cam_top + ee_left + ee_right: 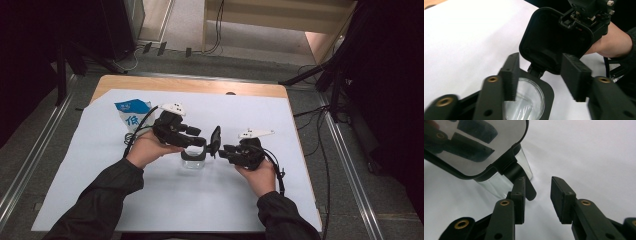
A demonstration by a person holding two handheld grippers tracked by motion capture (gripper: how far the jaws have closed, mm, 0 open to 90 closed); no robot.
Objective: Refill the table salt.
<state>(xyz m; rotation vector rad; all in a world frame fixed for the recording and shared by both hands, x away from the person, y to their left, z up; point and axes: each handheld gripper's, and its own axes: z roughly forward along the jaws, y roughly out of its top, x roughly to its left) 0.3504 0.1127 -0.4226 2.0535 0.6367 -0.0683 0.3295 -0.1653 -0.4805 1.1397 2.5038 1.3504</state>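
Both grippers sit close together at the middle of the white sheet (75, 165) that covers the table (190, 84), and I read the step in hand as opening a small clear jar (192, 161) with a hinged black lid (215, 140). The jar stands upright on the sheet between my two hands, its lid swung up and standing nearly on edge to the right of the mouth.

My left gripper (200, 142) hangs over the jar's near-left side. In the left gripper view its jaws stand about half apart, one on each side of the black collar (547, 91) around the jar's mouth, and I see no pad pressing on it, so I judge it has hold of nothing. The glass mouth (530, 96) shows open below.

My right gripper (223, 149) comes in from the right, level with the lid. In the right gripper view its jaws are parted a moderate way; the black tab (524, 181) at the hinge lies against the left finger (519, 200), while the right finger stands clear with bare sheet between them. That is contact, not a grip.

A blue and white carton (131, 114) stands well apart at the far left, untouched.

I judge the lid is up and both grippers are free. Next I would back the right gripper away without knocking the lid shut, and lift the left one clear without nudging the light jar.
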